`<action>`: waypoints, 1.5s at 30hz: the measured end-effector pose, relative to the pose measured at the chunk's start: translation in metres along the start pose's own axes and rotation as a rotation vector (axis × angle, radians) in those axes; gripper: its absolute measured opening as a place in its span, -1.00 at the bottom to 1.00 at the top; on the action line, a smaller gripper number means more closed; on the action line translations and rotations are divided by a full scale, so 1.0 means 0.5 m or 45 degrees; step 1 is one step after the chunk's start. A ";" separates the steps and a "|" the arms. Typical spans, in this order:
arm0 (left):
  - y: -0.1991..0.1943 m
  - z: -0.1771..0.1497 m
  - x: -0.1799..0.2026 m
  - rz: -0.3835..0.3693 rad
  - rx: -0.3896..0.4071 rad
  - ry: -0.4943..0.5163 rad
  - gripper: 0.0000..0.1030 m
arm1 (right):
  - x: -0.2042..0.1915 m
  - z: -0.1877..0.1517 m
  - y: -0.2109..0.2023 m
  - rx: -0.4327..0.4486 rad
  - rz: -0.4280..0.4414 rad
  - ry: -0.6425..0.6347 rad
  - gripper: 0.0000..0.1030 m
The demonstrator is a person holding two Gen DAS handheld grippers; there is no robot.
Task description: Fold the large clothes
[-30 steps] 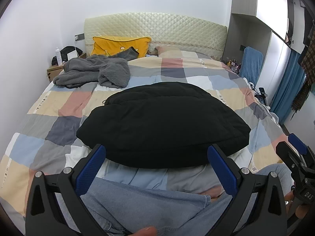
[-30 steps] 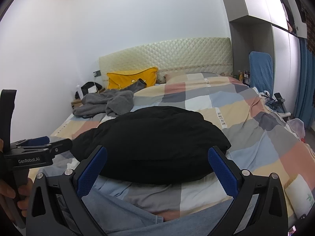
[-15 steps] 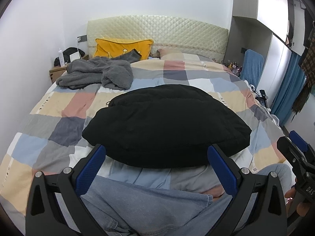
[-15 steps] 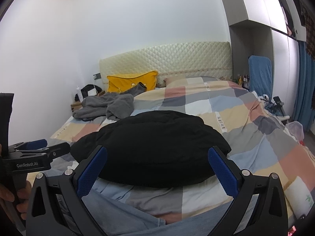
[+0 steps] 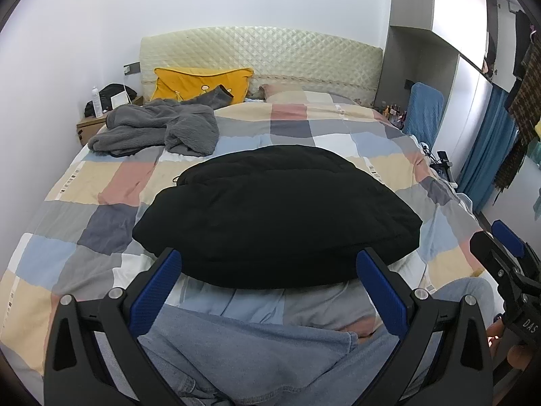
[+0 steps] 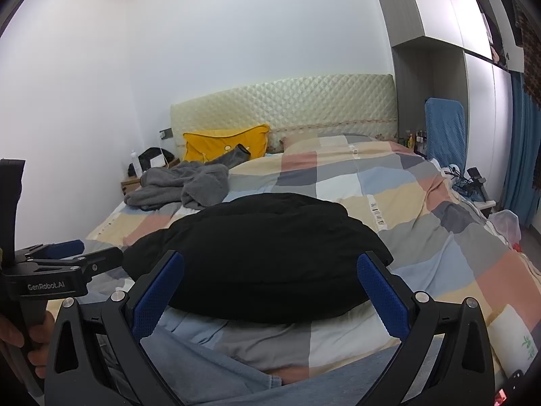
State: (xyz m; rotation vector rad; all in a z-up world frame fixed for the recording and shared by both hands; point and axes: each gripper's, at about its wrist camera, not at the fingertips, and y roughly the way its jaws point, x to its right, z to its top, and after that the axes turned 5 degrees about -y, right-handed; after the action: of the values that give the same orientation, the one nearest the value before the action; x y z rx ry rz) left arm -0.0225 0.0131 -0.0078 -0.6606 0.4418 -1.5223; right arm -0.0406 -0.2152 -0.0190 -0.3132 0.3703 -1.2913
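Note:
A black padded garment (image 5: 277, 216) lies folded into a compact bundle on the checkered bed quilt (image 5: 84, 233); it also shows in the right wrist view (image 6: 263, 253). My left gripper (image 5: 268, 270) is open and empty, held back above the bed's near edge, short of the bundle. My right gripper (image 6: 270, 277) is open and empty, likewise short of the bundle. The left gripper shows at the left of the right wrist view (image 6: 71, 253). The right gripper shows at the right of the left wrist view (image 5: 500, 247).
A crumpled grey fleece garment (image 5: 159, 132) lies at the bed's far left by a yellow pillow (image 5: 199, 83). A nightstand (image 5: 89, 127) with a bottle stands left of the bed. A blue chair (image 5: 422, 108) and blue curtains (image 5: 487, 152) are on the right. The person's jeans-clad legs (image 5: 243, 358) are below the grippers.
Both grippers have risen and drawn back slightly, so the bed sits lower in view. The black bundle has not moved. Both grippers stay open.

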 end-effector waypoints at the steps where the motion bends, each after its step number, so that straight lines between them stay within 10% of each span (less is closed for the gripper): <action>1: -0.001 0.000 0.002 0.001 0.000 0.004 0.99 | 0.001 0.000 -0.001 0.000 0.000 0.001 0.99; 45: -0.007 0.000 -0.003 -0.021 0.001 0.005 0.99 | -0.001 0.020 -0.013 0.009 -0.013 -0.005 0.99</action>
State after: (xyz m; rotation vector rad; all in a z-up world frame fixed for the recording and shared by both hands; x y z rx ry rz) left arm -0.0253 0.0150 -0.0057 -0.6623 0.4400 -1.5399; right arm -0.0420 -0.2161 -0.0074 -0.3118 0.3613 -1.3013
